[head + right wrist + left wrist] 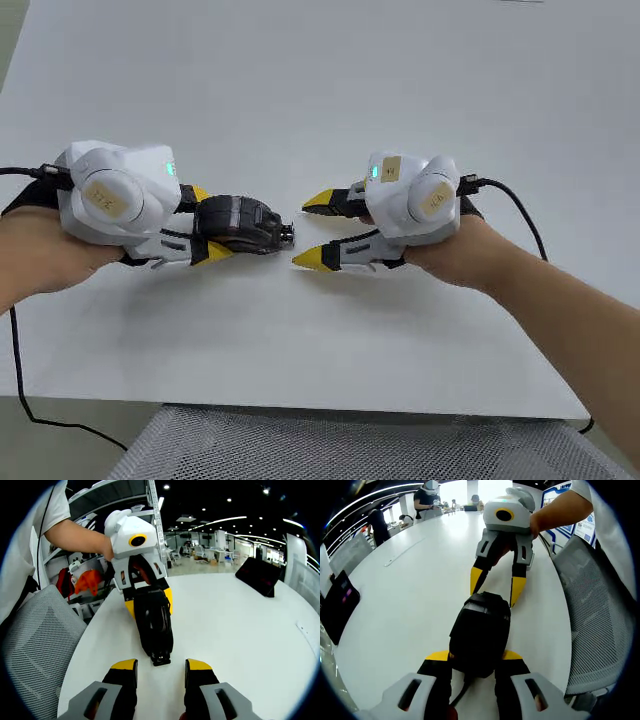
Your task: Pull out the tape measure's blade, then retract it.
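A black tape measure is held just above the white table, with my left gripper shut on its body. Its blade end hook points right, and no blade is drawn out. My right gripper faces it from the right, open, its yellow fingertips a short way from the hook. In the left gripper view the tape measure sits between my own jaws, and the right gripper stands just beyond it. In the right gripper view the hook lies just ahead of my open right gripper.
A grey mesh chair stands at the table's near edge. Black cables trail off both grippers. A black tablet-like stand sits on the table off to one side. People stand far away at the table's other end.
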### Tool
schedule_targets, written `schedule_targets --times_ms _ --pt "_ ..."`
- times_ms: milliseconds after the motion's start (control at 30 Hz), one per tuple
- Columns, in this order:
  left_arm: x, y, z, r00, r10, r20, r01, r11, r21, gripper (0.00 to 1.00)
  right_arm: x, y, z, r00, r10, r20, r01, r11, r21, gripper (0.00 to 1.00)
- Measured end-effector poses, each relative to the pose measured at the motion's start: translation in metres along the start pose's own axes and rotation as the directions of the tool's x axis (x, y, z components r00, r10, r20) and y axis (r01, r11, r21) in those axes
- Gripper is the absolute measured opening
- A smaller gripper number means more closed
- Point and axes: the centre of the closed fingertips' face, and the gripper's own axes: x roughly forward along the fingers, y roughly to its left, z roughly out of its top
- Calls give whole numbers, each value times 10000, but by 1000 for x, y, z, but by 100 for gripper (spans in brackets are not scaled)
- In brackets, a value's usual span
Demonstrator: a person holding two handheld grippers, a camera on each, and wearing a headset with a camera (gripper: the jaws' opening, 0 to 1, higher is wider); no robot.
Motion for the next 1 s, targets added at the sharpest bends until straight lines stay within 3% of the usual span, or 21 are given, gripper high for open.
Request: schedule_targets --times_ms 533,1000 --pt "1 1 0 10000 1 7 -1 10000 -26 28 11 -4 -2 9999 121 -81 -125 9988 -481 17" --pt "1 1 0 10000 12 20 -12 10000 -18 28 17 -1 -4 9996 274 -60 -277 9970 -723 13"
